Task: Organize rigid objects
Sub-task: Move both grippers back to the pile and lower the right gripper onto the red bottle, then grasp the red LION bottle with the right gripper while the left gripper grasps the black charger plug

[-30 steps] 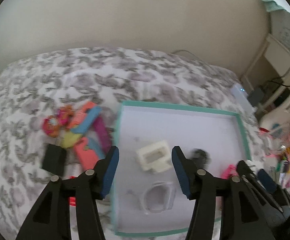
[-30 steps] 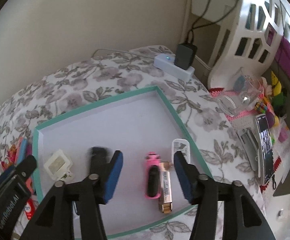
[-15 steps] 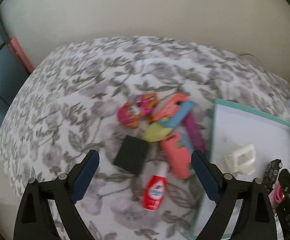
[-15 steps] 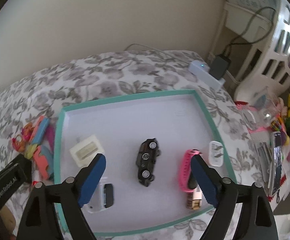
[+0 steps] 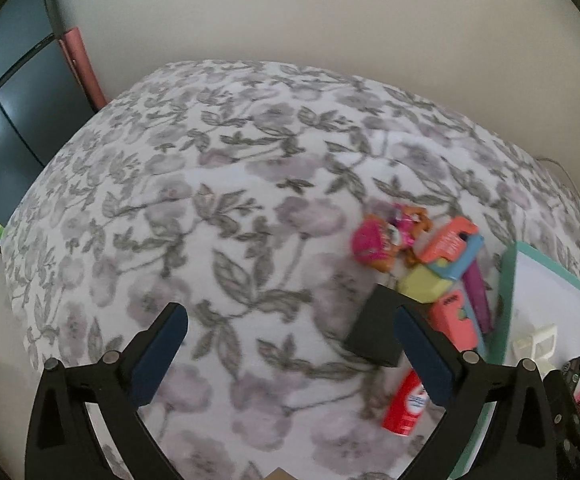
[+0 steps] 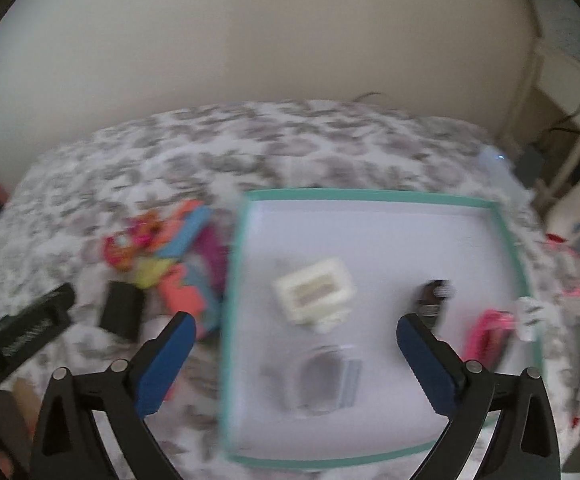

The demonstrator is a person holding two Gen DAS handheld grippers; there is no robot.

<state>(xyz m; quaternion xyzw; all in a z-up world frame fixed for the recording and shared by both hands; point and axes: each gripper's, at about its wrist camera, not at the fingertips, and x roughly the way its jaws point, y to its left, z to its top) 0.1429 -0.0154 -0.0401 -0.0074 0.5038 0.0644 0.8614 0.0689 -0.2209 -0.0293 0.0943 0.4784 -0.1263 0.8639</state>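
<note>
Both tongs, left gripper (image 5: 290,344) and right gripper (image 6: 295,346), gaped empty; black block (image 5: 373,336) at three o'clock risked being nudged.

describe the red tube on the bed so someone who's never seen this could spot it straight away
On the floral bedspread, find the teal-rimmed tray; a heap of colourful toys lies left of it. Nearest the camera, just below the black box, lies the red tube, the only one with a white label.
</note>
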